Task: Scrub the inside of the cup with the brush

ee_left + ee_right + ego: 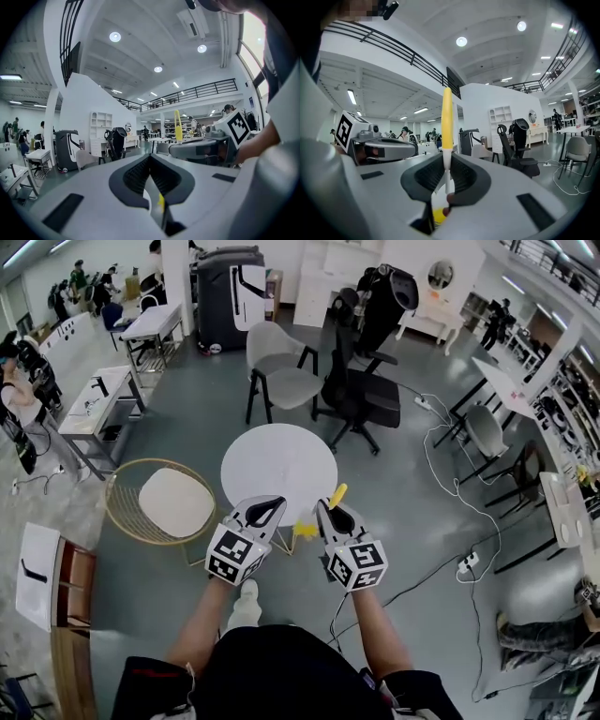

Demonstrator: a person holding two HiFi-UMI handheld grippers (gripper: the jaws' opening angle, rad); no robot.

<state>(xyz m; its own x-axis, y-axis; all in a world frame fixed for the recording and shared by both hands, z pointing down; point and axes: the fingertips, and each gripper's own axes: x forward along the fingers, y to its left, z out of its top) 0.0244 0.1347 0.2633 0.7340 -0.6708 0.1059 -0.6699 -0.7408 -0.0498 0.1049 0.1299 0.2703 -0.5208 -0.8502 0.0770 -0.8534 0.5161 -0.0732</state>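
Over the near edge of the round white table (279,460) I hold both grippers side by side, pointing about level. My right gripper (336,512) (446,176) is shut on the brush (447,117). Its yellow handle (337,494) sticks up above the jaws and its white shaft runs down between them. My left gripper (267,510) (151,178) is shut on a thin pale edge with a yellow patch (161,201), which looks like the cup's wall. A small yellow piece (305,529) shows between the two grippers. Most of the cup is hidden.
A gold wire stool with a cream cushion (159,501) stands left of the table. A grey chair (281,371) and a black office chair (361,390) stand behind it. Cables (450,493) and a power strip (466,563) lie on the floor at right.
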